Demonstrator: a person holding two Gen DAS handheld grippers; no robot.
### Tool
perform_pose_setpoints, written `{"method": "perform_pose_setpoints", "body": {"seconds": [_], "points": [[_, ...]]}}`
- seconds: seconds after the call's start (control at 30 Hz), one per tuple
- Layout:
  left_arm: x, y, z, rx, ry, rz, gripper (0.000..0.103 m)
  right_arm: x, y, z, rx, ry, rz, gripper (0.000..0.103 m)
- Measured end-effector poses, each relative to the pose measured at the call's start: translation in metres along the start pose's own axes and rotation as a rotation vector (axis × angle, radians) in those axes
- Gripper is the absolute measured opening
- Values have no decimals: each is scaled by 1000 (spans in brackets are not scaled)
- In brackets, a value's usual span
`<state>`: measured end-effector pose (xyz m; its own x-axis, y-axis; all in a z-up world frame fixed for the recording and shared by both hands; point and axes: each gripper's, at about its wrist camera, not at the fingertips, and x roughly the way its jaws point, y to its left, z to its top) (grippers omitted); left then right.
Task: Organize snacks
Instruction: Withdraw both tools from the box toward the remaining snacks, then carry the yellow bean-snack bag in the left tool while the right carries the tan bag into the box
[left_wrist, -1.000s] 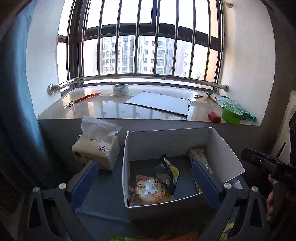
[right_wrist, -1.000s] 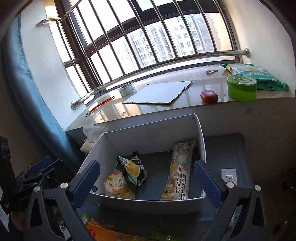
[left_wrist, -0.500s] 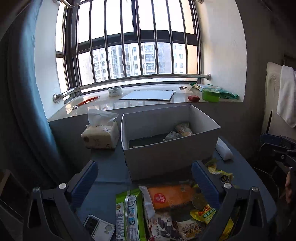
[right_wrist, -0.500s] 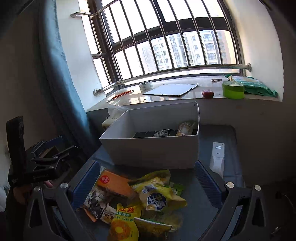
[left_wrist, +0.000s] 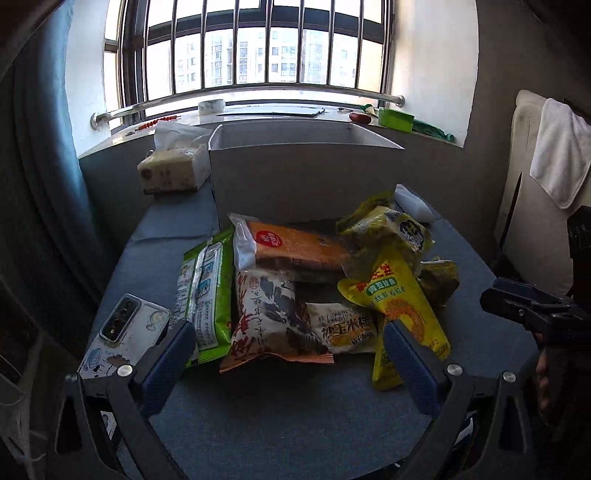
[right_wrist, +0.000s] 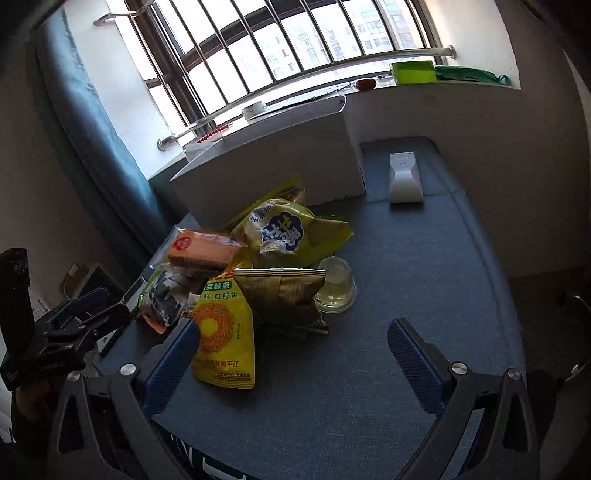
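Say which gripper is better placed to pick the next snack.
Left, probably: the open left gripper frames the white-and-orange ink-patterned packet; the open right gripper frames mostly bare blue tabletop.

Left wrist cam is looking low from the table's (left_wrist: 295, 424) near edge toward the window, close to the snack pile (left_wrist: 314, 295). Right wrist cam is sitting higher nr the near right corner, tilting down and facing the far left. Both are sharing the pile (right_wrist: 258, 277), white box (left_wrist: 303, 181) (right_wrist: 273, 166) & sill.

Blown-out window (left_wrist: 258, 48) backlight, dim foreground, fisheye-bent edges, corners perhaps vignetted
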<state>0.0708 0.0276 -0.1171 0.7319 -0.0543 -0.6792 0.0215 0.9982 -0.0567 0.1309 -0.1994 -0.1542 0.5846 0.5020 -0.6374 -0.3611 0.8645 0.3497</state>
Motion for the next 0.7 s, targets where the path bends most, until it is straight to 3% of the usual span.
{"method": "perform_pose_setpoints", "body": {"seconds": [0.17, 0.33, 0.4, 0.43, 0.7], "points": [[3, -14, 1, 26, 15, -36, 103, 22, 10, 6, -47, 14, -60, 103], [6, -20, -1, 44, 31, -37, 103, 51, 6, 14, 14, 83, -30, 101], [9, -22, -1, 48, 40, -40, 103, 60, 5, 13, 23, 88, -22, 73], [11, -23, -2, 50, 48, -42, 103, 63, 5, 13, 18, 95, -25, 47], [28, -49, 4, 102, 98, -85, 103, 19, -5, 17, 62, 0, 21, 47]]}}
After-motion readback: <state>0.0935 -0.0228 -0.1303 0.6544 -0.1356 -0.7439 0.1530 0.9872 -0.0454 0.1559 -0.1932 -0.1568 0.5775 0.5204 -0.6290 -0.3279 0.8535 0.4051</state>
